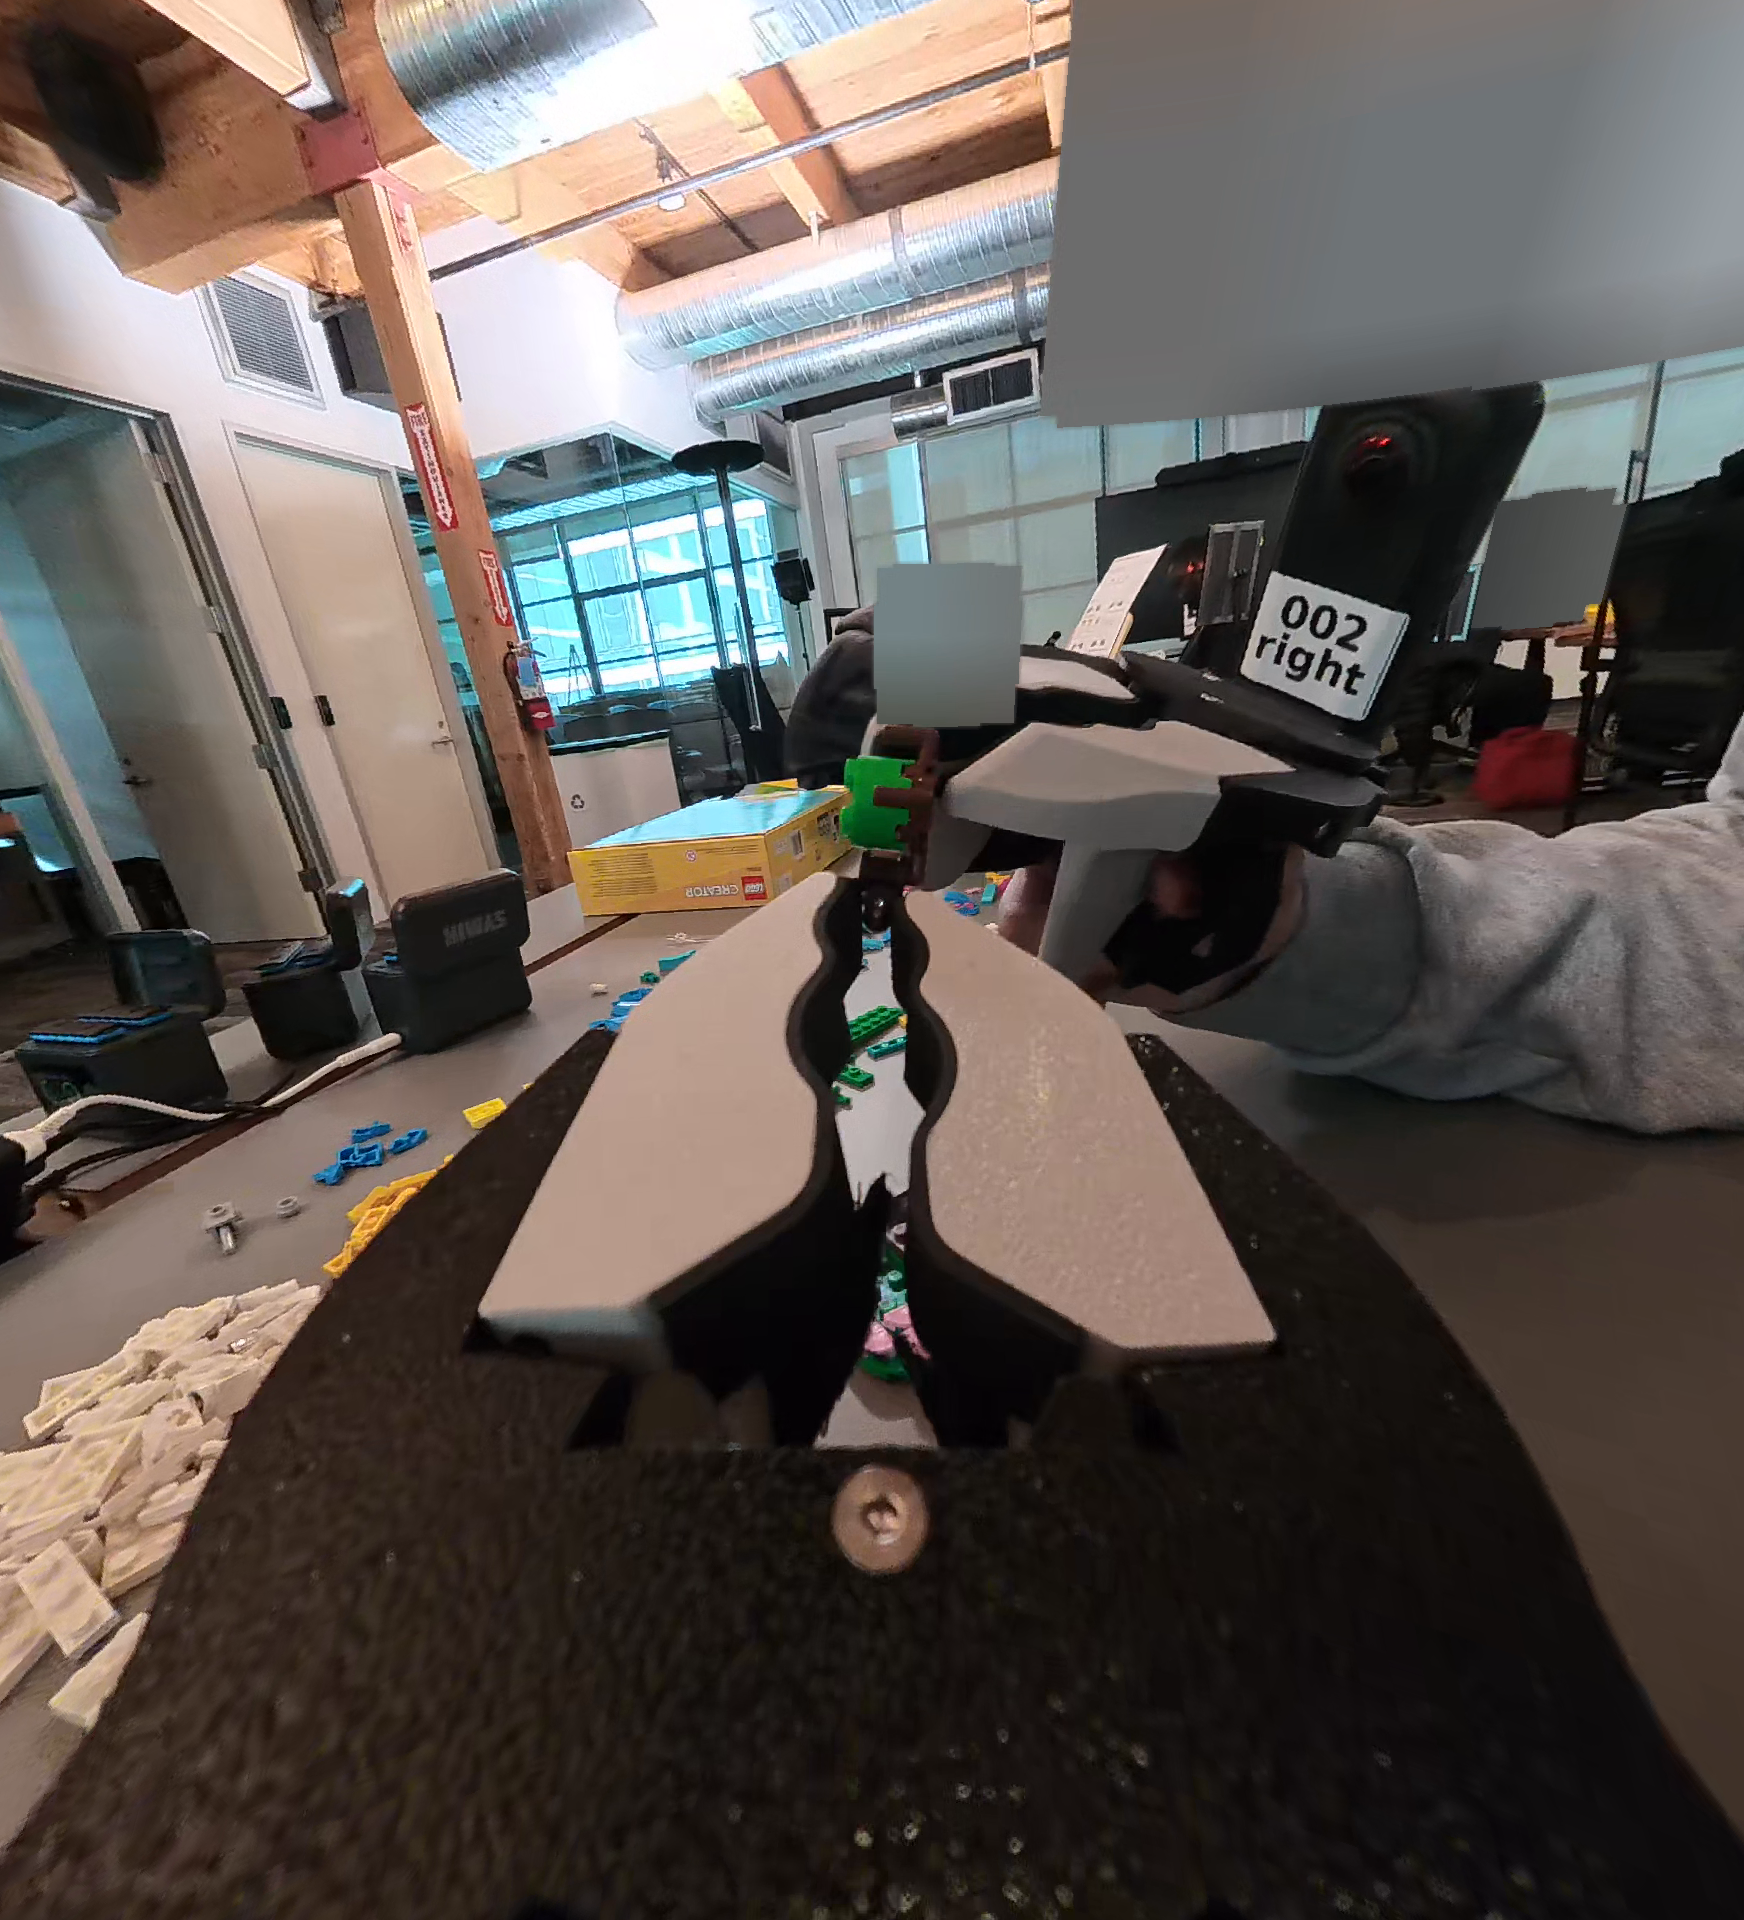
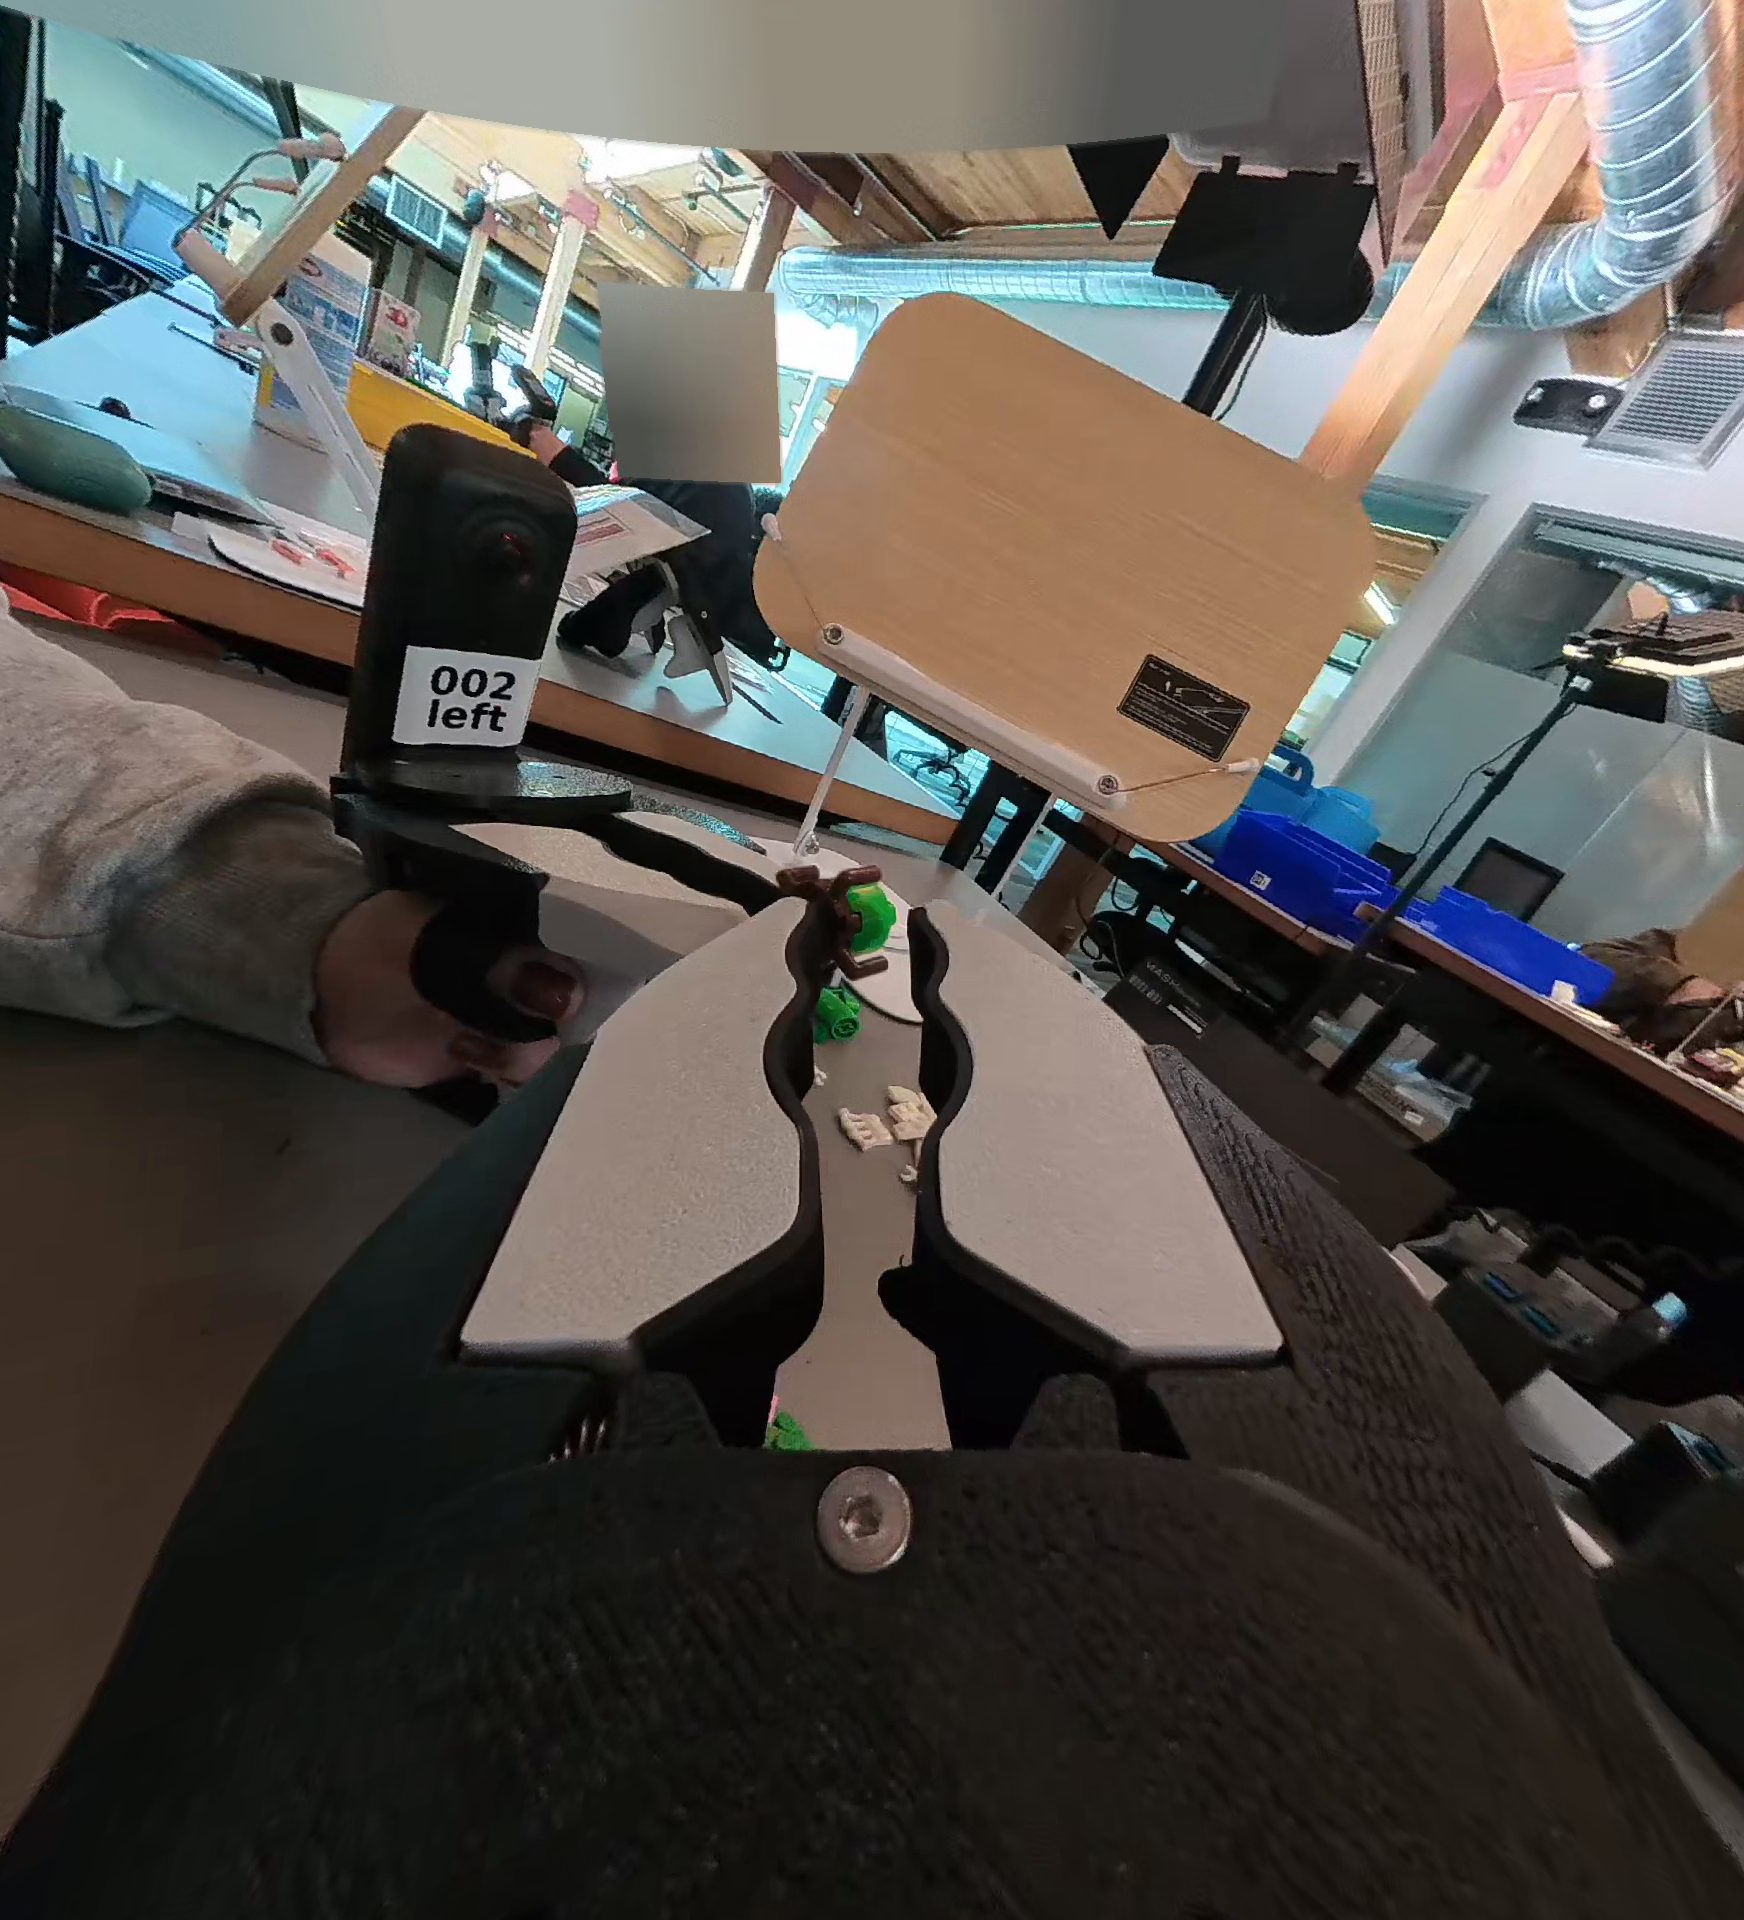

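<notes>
Holding: the left tongs (image 1: 878, 899) are clenched on the lower stem of a brown twig piece (image 1: 915, 821), which stands up out of their tips above the table (image 1: 1470, 1299).
Twig piece: one, with one bright green brick (image 1: 873, 800) clipped on its side.
Right tongs: the right tongs (image 2: 857, 920) stand released around the twig piece. It lies against one pad, with a clear gap to the other.
Hands: two, each in a grey sleeve (image 1: 1574, 935), each gripping one tool.
Labels on tools: one white label with black print on each camera, (image 1: 1320, 644) and (image 2: 468, 694).
Beneath the tips: one loose green piece (image 2: 835, 1013), a few small white pieces (image 2: 889, 1117) and several flat green plates (image 1: 873, 1029).
Box: one yellow box (image 1: 681, 878) with a teal top and printed lettering and a red logo on its side, lying flat beyond the tips.
Heaps: one pile of white tiles (image 1: 68, 1455), a cluster of blue pieces (image 1: 369, 1148) and a cluster of yellow ones (image 1: 385, 1210).
Cases: several black cases (image 1: 457, 956) at the table's edge, one with raised lettering.
Board: one wooden board (image 2: 1055, 561) on a white stand, bearing one black sticker (image 2: 1182, 707).
</notes>
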`<state>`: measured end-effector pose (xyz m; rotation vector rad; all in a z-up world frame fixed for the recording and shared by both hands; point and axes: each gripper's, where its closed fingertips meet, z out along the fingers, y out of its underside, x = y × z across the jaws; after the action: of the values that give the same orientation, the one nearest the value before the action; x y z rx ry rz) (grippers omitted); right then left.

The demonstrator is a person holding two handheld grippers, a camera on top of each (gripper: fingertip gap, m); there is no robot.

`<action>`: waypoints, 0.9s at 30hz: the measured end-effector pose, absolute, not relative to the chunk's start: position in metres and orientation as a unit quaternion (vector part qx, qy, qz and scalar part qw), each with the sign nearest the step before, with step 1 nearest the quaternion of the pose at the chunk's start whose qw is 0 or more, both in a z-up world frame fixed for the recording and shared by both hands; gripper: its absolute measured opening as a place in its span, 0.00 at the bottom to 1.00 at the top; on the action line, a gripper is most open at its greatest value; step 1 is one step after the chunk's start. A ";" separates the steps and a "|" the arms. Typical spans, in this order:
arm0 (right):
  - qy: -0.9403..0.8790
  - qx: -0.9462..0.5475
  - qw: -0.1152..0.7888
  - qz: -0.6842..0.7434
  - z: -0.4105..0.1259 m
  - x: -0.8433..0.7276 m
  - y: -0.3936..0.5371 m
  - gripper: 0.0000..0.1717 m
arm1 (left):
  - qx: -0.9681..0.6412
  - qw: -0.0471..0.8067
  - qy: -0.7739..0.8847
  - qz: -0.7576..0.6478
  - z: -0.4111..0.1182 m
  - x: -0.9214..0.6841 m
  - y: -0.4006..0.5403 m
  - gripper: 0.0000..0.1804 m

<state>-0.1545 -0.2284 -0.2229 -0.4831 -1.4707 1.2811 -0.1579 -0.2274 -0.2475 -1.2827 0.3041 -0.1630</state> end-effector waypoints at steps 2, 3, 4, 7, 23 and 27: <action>-0.617 -0.201 0.543 0.533 -0.223 -0.155 -0.229 0.09 | -0.596 0.787 0.141 -0.073 -0.248 -0.158 -0.227 0.03; -0.617 -0.199 0.546 0.531 -0.223 -0.155 -0.229 0.09 | -0.596 0.787 0.141 -0.073 -0.248 -0.158 -0.227 0.03; -0.617 -0.198 0.547 0.530 -0.223 -0.155 -0.229 0.09 | -0.595 0.788 0.141 -0.073 -0.248 -0.158 -0.227 0.03; -0.616 -0.198 0.548 0.531 -0.223 -0.155 -0.230 0.08 | -0.596 0.787 0.141 -0.073 -0.248 -0.158 -0.227 0.03; -0.611 -0.197 0.538 0.547 -0.223 -0.154 -0.234 0.08 | -0.601 0.782 0.153 -0.067 -0.250 -0.155 -0.226 0.03; -0.606 -0.203 0.528 0.559 -0.223 -0.154 -0.234 0.08 | -0.601 0.782 0.153 -0.067 -0.250 -0.155 -0.226 0.03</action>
<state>-0.1536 -0.2341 -0.2226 -0.4843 -1.4494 1.3367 -0.1546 -0.2257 -0.2503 -1.2982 0.3299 -0.1443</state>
